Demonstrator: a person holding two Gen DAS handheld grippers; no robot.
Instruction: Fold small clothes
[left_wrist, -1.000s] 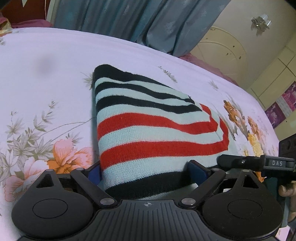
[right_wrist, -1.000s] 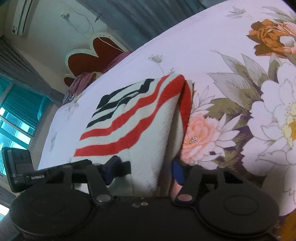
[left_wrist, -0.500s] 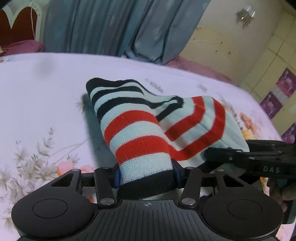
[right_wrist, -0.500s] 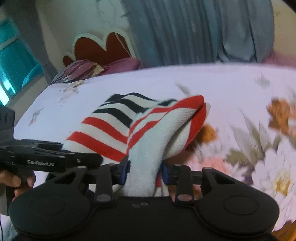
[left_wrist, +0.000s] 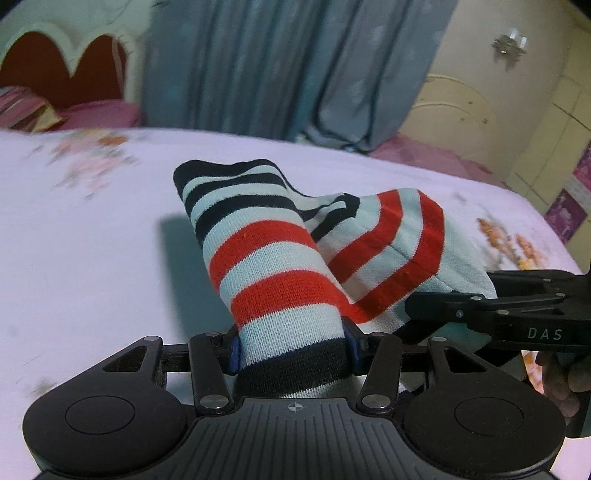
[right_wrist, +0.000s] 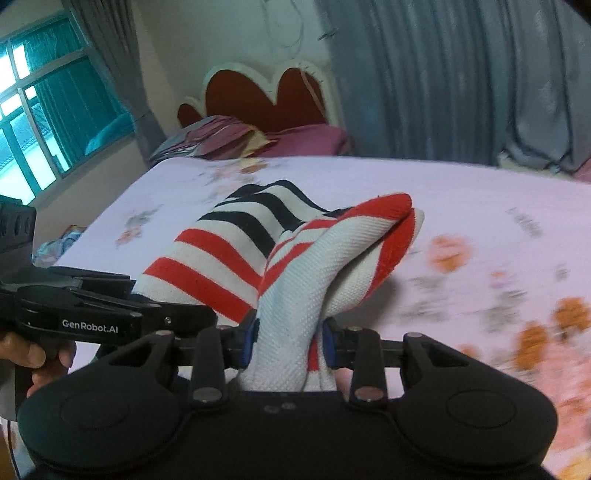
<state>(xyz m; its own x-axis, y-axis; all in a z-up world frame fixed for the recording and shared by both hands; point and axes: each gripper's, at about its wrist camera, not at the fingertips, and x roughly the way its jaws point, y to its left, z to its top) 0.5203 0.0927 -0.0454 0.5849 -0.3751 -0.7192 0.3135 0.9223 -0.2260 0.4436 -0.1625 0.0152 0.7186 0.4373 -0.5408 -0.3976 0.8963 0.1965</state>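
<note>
Our right gripper (right_wrist: 288, 341) pinches a bunched edge of the striped sweater (right_wrist: 295, 251), lifted over the near edge of the bed (right_wrist: 480, 206). Our left gripper (right_wrist: 122, 317) grips the sweater's left side. A headboard (right_wrist: 266, 88) stands at the bed's far-left corner.

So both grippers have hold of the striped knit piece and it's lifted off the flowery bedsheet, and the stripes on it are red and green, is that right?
Nearly. The striped knit piece has red and black stripes on a pale ground, not red and green; the left wrist view shows this plainly. The rest holds: the left gripper and the right gripper each clamp it, raised above the flowery bedsheet.
</note>
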